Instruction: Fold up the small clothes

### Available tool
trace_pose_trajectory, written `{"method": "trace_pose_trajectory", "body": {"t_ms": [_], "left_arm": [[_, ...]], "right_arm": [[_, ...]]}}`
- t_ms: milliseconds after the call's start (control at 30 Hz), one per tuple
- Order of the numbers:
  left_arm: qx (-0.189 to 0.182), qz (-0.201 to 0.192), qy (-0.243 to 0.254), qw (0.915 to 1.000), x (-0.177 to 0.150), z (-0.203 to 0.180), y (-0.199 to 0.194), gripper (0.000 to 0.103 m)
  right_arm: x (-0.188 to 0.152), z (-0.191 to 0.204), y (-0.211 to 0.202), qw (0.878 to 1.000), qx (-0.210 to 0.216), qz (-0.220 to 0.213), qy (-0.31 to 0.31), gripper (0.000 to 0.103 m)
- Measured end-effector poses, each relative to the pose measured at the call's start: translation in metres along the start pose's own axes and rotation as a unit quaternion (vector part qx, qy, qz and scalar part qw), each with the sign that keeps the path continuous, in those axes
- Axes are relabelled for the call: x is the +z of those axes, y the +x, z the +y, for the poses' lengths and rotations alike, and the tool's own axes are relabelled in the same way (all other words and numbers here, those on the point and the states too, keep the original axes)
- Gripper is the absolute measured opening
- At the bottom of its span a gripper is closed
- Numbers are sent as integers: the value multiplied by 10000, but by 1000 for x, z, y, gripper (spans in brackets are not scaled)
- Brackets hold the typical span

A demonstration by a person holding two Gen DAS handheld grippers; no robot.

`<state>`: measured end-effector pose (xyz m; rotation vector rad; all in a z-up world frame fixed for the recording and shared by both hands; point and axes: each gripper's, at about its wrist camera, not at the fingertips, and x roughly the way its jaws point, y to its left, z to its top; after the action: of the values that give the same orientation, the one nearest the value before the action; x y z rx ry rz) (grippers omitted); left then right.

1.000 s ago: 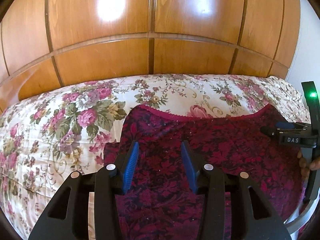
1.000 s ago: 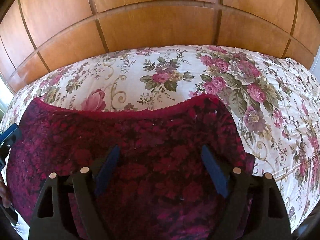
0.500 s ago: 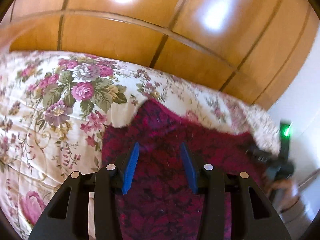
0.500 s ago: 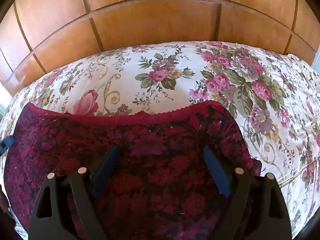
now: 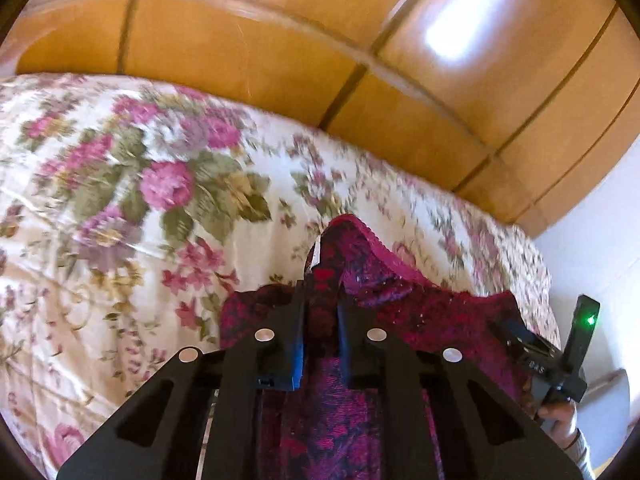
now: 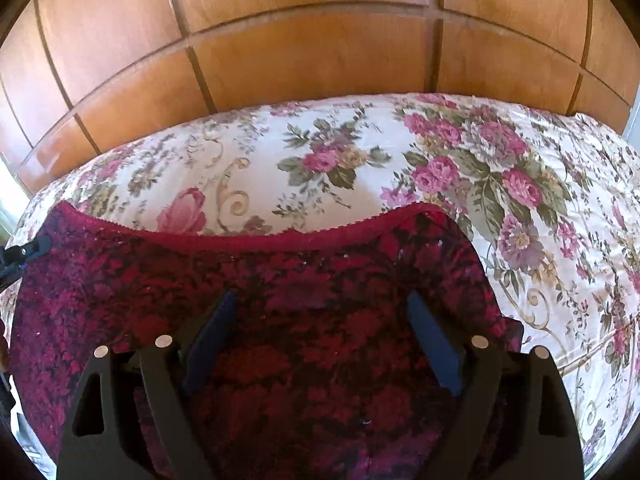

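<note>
On the bed (image 6: pixel 360 152): one dark red lace garment (image 6: pixel 280 300) lies spread across the floral cover, waistband edge toward the wooden headboard (image 6: pixel 320 52).

Step in hand: first fold, judged to be at the grasp stage. One corner is being taken; the rest of the cloth lies flat.

Left gripper (image 5: pixel 320 300): jaws closing, nearly pressed together, with the garment's left upper corner between them. The cloth bunches and stands up in a peak past the fingertips, so the pads appear to pinch it.

Right gripper (image 6: pixel 320 320): jaws spread wide, holding nothing. It hangs over the garment's right half, fabric visible between and below the fingers. Contact with the cloth cannot be told.

Garment relative to grippers: left corner inside the left jaws; right upper corner just beyond and to the right of the right fingertips; waistband runs across ahead of both.

Next move, judged: confirm that the left pinch holds the corner. Then either bring the right gripper to the opposite corner and close it there, or carry the left corner across toward the right side.

Requirement: keep the remaining cloth flat on the cover while the corner travels.

Risk: lace is thin and may slip from the pads or drag the whole piece.
</note>
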<state>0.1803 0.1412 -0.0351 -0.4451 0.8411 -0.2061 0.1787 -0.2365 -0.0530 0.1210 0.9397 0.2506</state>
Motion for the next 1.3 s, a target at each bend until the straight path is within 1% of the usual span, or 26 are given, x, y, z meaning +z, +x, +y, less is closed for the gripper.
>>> {"method": "trace_pose_trajectory", "body": {"t_ms": [67, 100, 133, 200, 267, 367, 400, 433, 467, 500, 533, 600, 700, 867, 933, 1000, 1033, 1067, 1100, 1133, 1200, 1233, 1300], "left_arm": [[56, -109, -160, 9998, -8, 7, -6, 12], [152, -89, -189, 9997, -12, 10, -4, 12], [253, 15, -201, 9995, -17, 14, 3, 12], [349, 118, -297, 9989, -21, 18, 15, 12], [531, 77, -142, 9985, -21, 13, 17, 13], [946, 2, 250, 9952, -28, 0, 22, 14], [974, -10, 247, 9949, -29, 1, 22, 16], [993, -7, 212, 9948, -29, 3, 21, 16], [1024, -9, 185, 9946, -28, 3, 20, 18], [1135, -52, 181, 9934, -28, 1, 16, 27], [1330, -200, 234, 9906, -30, -5, 5, 36], [1470, -442, 383, 9874, -33, -15, -10, 40], [1430, -729, 583, 9853, -43, -27, -37, 40], [1109, -870, 699, 9875, -63, -40, -60, 40], [993, -826, 816, 9883, -74, -46, -62, 40], [984, -785, 915, 9878, -86, -54, -62, 40], [1028, -692, 1016, 9871, -93, -58, -58, 40], [1089, -622, 1069, 9863, -97, -58, -55, 40], [1175, -497, 1096, 9858, -102, -57, -47, 40], [1195, -434, 1051, 9863, -105, -54, -44, 40], [1157, -490, 969, 9873, -109, -54, -46, 40], [1097, -512, 956, 9880, -109, -55, -48, 40], [870, -533, 867, 9910, -110, -59, -52, 40]], "right_arm": [[0, 8, -4, 9999, 111, -33, -106, 89], [-1, 12, -4, 9998, 97, -36, -156, 89], [-1, 15, -2, 9998, 47, -29, -216, 90], [-1, 16, 7, 9997, -100, 87, -224, 90], [1, 12, 13, 9997, -124, 149, -120, 91], [1, 6, 20, 9997, -113, 230, -3, 91], [1, 5, 22, 9996, -114, 247, 8, 91], [0, 5, 23, 9996, -121, 263, 18, 91], [0, 5, 23, 9995, -143, 273, 17, 91], [0, 6, 22, 9995, -158, 270, 4, 91], [0, 6, 21, 9995, -161, 257, -12, 91], [0, 5, 14, 9997, -103, 201, -15, 91], [-2, 3, -4, 10000, 43, 67, 38, 92], [-11, -10, -33, 9997, 131, -74, 169, 93], [-16, -19, -44, 9996, 156, -128, 215, 93], [-22, -28, -54, 9993, 198, -160, 265, 93], [-25, -32, -59, 9993, 171, -188, 264, 93], [-30, -38, -66, 9993, 70, -227, 282, 98], [-35, -45, -71, 9992, 12, -239, 335, 99], [-39, -51, -73, 9991, 34, -208, 380, 99], [-54, -70, -75, 9978, 288, 0, 590, 100], [-64, -81, -73, 9958, 487, 151, 762, 100], [-78, -93, -69, 9915, 748, 352, 1007, 100]]}}
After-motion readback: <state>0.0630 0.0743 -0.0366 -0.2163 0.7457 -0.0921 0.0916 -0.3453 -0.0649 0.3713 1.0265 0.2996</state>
